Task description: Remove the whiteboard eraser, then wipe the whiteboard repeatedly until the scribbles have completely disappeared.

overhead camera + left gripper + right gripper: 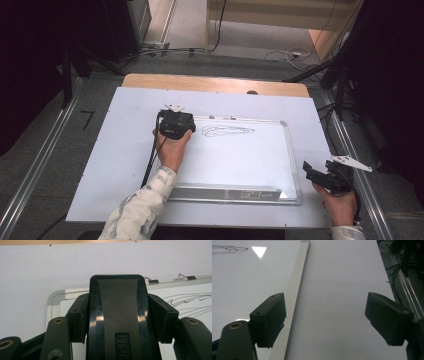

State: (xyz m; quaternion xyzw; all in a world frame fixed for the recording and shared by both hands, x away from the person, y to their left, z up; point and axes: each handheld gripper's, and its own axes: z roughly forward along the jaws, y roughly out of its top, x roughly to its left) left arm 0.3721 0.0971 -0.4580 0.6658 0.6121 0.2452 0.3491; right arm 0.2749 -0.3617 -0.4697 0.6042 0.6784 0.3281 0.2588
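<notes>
A whiteboard (235, 165) lies flat on the white-covered table, with black scribbled lines (227, 131) near its top edge. My left gripper (175, 125) hovers at the board's upper left corner, left of the scribble. Its jaws are shut on a black board eraser (117, 312), which stands upright between the pads, and the scribble (190, 302) runs to its right. My right gripper (314, 175) rests off the board's lower right corner. In the right gripper view its jaws (325, 320) stand wide open over the bare table cover, with the board's frame (295, 292) beside the left jaw.
Two binder clips (153, 281) sit on the board's top frame. The table's wooden far edge (215, 82) shows beyond the white cover (115, 150). Metal rails (360, 165) run along both sides, and cables lie on the floor behind.
</notes>
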